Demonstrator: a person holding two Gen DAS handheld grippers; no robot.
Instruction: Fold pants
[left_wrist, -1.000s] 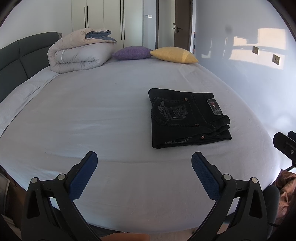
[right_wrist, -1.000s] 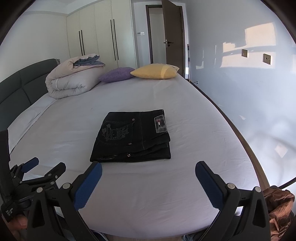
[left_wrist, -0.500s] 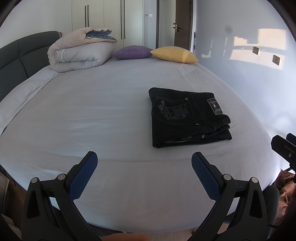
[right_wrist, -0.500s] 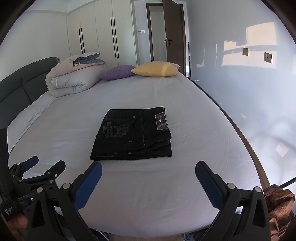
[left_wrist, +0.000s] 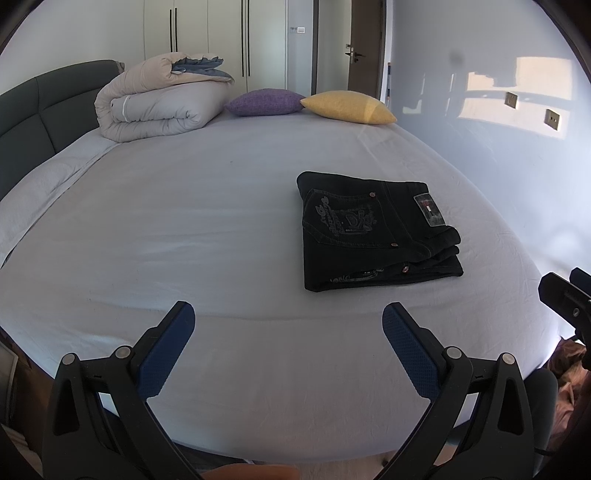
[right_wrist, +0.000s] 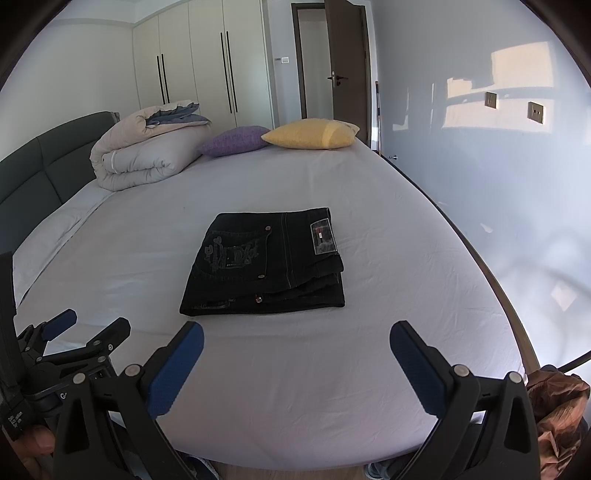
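Black pants (right_wrist: 264, 262), folded into a flat rectangle, back pocket and waistband label facing up, lying on a pale sheet (right_wrist: 295, 369) toward the near, right-hand part of a wide bed (left_wrist: 29, 110). Held low over the near edge of the mattress, well apart from the pants: left gripper (left_wrist: 288, 325), blue-padded fingers (left_wrist: 166, 354) spread wide, nothing between them. Alongside, right gripper (right_wrist: 297, 341), fingers (right_wrist: 417, 369) likewise spread wide and holding nothing, aimed almost straight at the folded stack. Seen from the left wrist camera, pants (left_wrist: 376, 230) lying ahead and to the right. At the far end of the bed: rolled beige duvet (left_wrist: 159, 99) beside a dark upholstered headboard, then a purple pillow (left_wrist: 264, 101) touching a yellow pillow (left_wrist: 349, 107). Behind them, pale wardrobe doors (right_wrist: 207, 66) with long dark handles and a brown door (right_wrist: 349, 70) standing ajar. On the right wall, a patch of sunlight around two switch plates (right_wrist: 535, 112). Crumpled brown fabric (right_wrist: 557, 410) at the lower right, off the bed.
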